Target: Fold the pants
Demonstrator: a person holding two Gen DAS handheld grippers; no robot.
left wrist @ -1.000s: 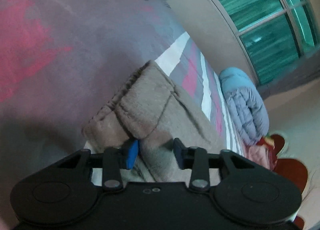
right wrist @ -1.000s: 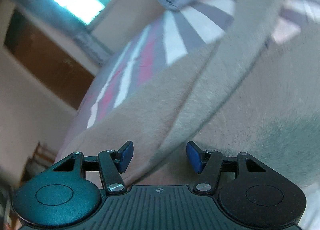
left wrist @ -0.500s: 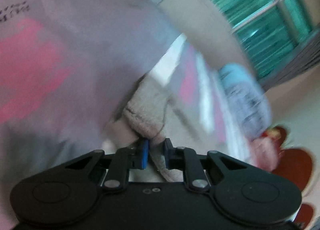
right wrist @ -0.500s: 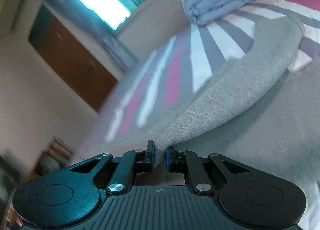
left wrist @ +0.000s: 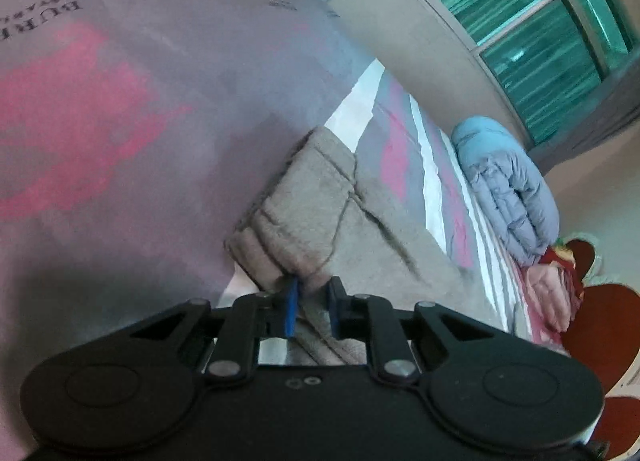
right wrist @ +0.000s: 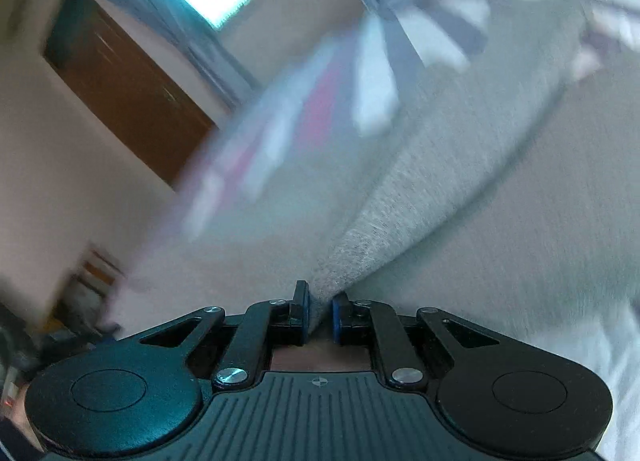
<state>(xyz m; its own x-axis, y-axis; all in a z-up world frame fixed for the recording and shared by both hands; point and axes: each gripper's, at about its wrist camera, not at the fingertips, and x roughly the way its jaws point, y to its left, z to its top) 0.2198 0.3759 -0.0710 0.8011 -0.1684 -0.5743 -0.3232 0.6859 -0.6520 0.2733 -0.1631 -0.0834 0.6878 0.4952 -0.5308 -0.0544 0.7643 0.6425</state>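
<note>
Grey-beige fleece pants (left wrist: 320, 201) lie on a bed, their ribbed waistband bunched toward me in the left wrist view. My left gripper (left wrist: 313, 308) is shut on the near edge of that waistband, cloth pinched between its blue pads. In the right wrist view the pants (right wrist: 460, 165) stretch away as a long grey ridge of fabric. My right gripper (right wrist: 320, 313) is shut on the near end of that ridge, the cloth pulled up into a taut peak. This view is blurred by motion.
The bed sheet (left wrist: 400, 149) has grey, white and pink stripes. A large pale pink and grey cover (left wrist: 120, 101) fills the left. A rolled blue quilt (left wrist: 508, 185) and pink bedding (left wrist: 548, 293) lie at the far end. A window (left wrist: 520, 21) and a wooden door (right wrist: 120, 93) stand behind.
Both grippers went from open around the cloth to shut on it. The left now pinches the waistband; the right pinches the fabric ridge and has shifted, blurring its view.
</note>
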